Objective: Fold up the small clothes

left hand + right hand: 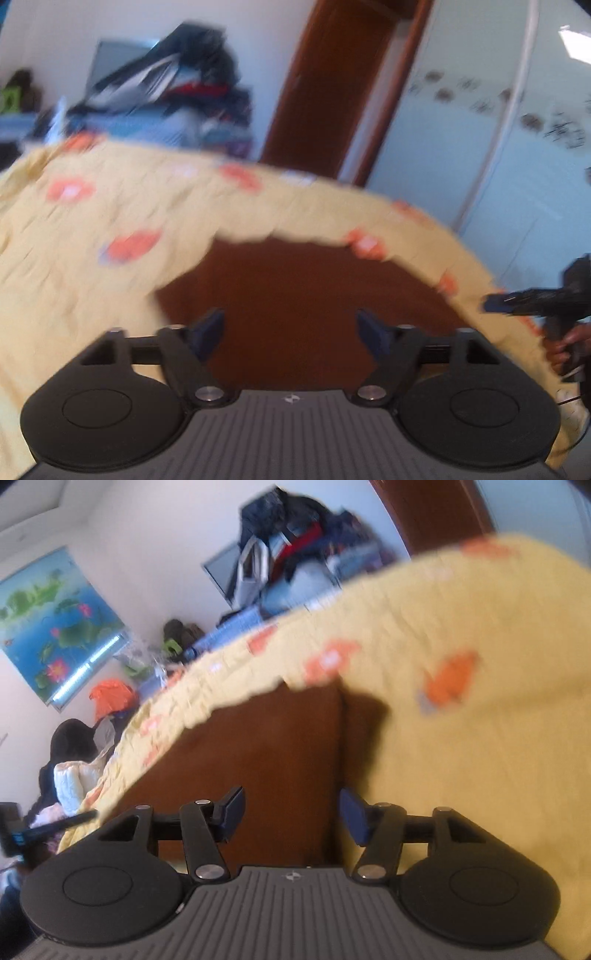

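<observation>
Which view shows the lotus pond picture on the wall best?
The right wrist view: the lotus pond picture hangs at upper left, tilted, with pink flowers and green leaves readable. The left wrist view does not show it at all; there the yellow garment, clothes pile and wardrobe doors fill the frame.

Garment (110,221) arching over table (295,295), behind both tools; clothes pile (177,85) beyond it; door (332,81) right of pile

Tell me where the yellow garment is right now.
The yellow garment arches across both wrist views above the brown wooden surface, ahead of both open grippers; in the left wrist view its right end reaches the right gripper.
</observation>
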{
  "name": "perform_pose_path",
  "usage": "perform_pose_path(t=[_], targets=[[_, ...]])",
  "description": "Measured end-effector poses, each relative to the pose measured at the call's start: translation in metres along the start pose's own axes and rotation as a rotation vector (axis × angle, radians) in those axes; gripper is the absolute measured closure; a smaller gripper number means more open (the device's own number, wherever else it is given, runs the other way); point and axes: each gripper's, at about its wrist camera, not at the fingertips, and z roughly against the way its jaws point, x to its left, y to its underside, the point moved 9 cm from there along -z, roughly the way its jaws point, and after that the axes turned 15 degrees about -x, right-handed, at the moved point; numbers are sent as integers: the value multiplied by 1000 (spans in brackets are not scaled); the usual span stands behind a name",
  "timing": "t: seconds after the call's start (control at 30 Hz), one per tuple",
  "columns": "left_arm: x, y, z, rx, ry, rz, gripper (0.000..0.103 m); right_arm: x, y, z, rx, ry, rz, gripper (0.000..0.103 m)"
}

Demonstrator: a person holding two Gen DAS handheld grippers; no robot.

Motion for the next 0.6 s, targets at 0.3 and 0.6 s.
perform_pose_path(t=[0.3, 0.6], targets=[[-68, 112, -107, 237, 49, -408, 18, 43, 43, -122, 128, 27, 374, 39], [-69, 73, -103, 190, 75, -306, 18, 53, 32, -99, 134, 28, 436, 30]])
